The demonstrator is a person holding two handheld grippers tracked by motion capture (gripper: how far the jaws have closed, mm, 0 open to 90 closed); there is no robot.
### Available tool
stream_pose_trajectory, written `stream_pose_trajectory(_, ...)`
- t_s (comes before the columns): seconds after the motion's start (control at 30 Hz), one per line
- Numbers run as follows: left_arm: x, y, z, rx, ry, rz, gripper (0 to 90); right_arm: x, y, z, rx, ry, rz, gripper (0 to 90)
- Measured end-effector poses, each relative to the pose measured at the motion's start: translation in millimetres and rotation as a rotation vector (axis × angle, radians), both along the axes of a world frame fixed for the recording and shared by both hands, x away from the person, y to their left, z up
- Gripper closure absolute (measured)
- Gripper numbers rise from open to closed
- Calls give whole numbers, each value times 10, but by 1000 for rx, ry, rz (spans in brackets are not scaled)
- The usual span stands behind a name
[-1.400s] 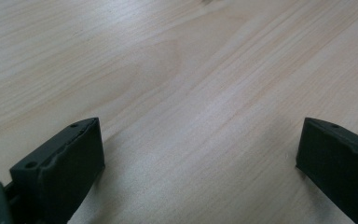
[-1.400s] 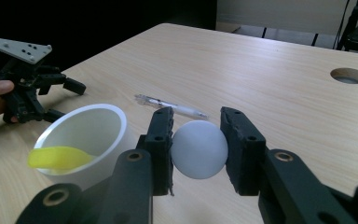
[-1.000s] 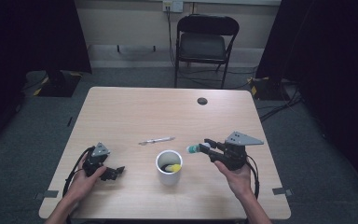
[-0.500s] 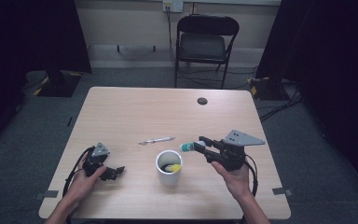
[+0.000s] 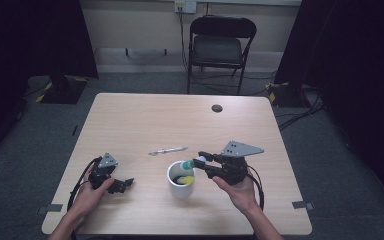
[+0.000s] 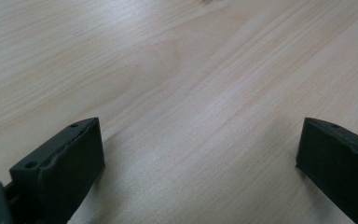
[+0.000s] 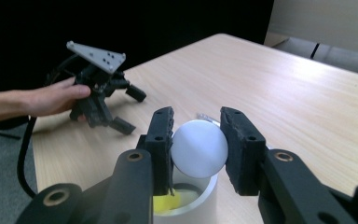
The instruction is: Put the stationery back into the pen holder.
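My right gripper is shut on a small cylinder, white at the end with a teal band, and holds it over the rim of a white cup. In the right gripper view the cylinder's round white end sits between the jaws of that gripper, just above the cup. A yellow object lies inside the cup. My left gripper rests on the table at the front left, open, with bare wood between its jaws. It shows across the table as well.
A thin pen lies on the table just behind the cup. A small dark disc sits near the far edge. A folding chair stands beyond the table, and cables run over the floor at the right.
My right gripper has carried the cylinder leftward, from beside the cup to over its rim. The left gripper has stayed where it was.
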State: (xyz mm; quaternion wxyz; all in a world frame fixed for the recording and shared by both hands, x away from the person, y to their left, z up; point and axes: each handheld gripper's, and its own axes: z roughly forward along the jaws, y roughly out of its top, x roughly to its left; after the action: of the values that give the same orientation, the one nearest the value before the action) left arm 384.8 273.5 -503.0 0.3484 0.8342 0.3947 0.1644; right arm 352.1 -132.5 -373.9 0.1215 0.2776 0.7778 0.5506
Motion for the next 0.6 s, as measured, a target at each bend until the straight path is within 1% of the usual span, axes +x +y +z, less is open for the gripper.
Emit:
stream_pose_trajectory(0.33, 0, 0, 0, 0, 0, 0, 2, 100, 165, -177, -49, 64, 35, 656)
stream_pose_trajectory(0.37, 0, 0, 0, 0, 0, 0, 2, 109, 183, -194, -62, 63, 36, 655)
stream_pose_trajectory(0.6, 0, 0, 0, 0, 0, 0, 2, 145, 267, -305, -95, 85, 47, 655)
